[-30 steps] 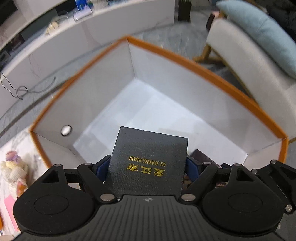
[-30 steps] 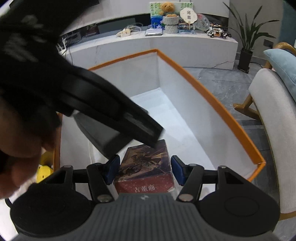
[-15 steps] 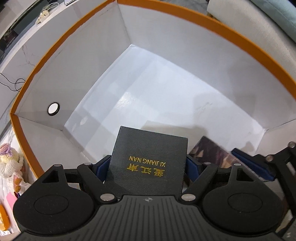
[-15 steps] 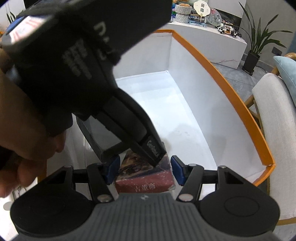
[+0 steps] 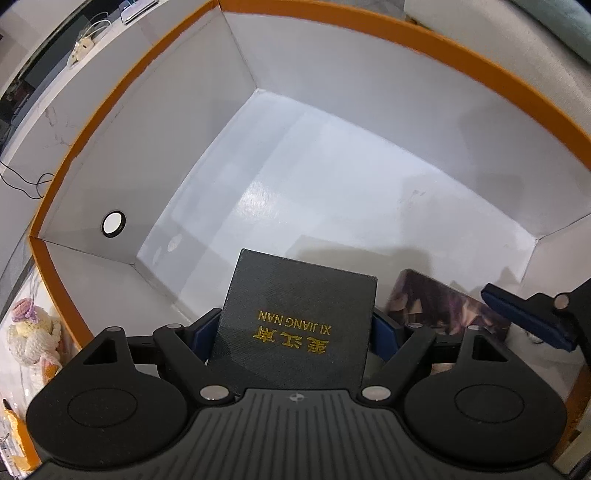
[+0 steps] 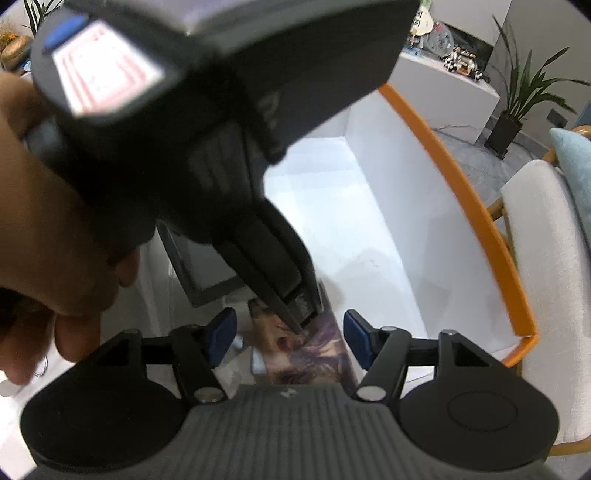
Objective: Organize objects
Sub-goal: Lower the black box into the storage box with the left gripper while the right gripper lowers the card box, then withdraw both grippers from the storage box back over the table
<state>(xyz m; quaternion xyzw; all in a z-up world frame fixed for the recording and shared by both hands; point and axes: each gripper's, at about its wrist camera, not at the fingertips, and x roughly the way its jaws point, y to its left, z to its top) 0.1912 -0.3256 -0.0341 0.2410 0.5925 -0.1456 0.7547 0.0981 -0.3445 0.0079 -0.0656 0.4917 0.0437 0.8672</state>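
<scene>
My left gripper [image 5: 293, 328] is shut on a dark box [image 5: 299, 325] with gold lettering, its blue pads against both sides, low inside the big white storage box with an orange rim [image 5: 369, 22]. Just to its right lies a picture box [image 5: 443, 306] with a brown and purple illustration, beside a blue finger [image 5: 524, 321] of my right gripper. In the right wrist view my right gripper [image 6: 288, 336] straddles the picture box [image 6: 306, 354]. Its jaws are opening, with gaps between the pads and the box. The left gripper's finger [image 6: 291, 291] and the dark box [image 6: 199, 266] loom close over it.
A person's hand [image 6: 55, 221] holds the left gripper. The storage box wall has a round hole [image 5: 113, 222]. A crochet toy [image 5: 33, 332] lies outside to the left. A white armchair [image 6: 546, 258] stands right of the orange rim [image 6: 461, 184], with a potted plant [image 6: 517, 92] behind.
Both grippers have sunk deeper into the storage box. The right jaws have widened away from the picture box. The left gripper now fills more of the right wrist view.
</scene>
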